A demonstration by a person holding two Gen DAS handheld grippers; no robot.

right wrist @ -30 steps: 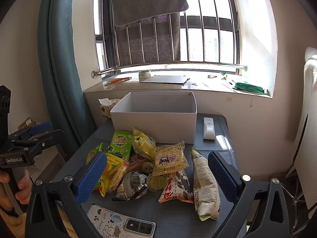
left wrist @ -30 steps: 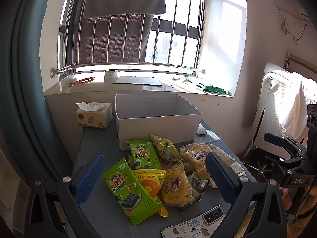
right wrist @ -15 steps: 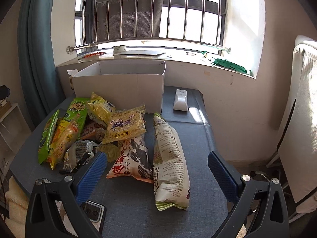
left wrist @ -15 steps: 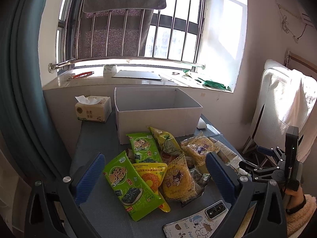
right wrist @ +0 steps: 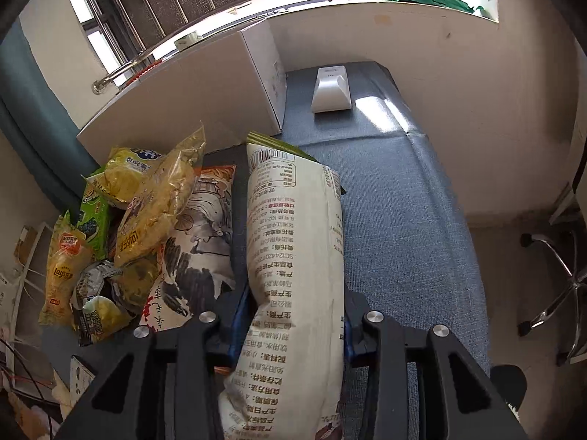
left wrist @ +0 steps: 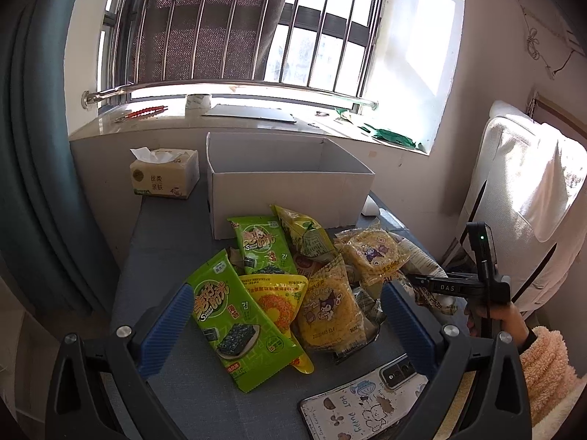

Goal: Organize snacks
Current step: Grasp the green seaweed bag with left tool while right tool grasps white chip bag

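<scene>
Cream snack bag showing printed black text; green seaweed packet; white box; grey-blue desk.

- A lived-in room of a home, by a barred window with a cloth hung over the bars.
- A teal curtain beside it.
- A tissue pack and a phone on the grey table.
</scene>
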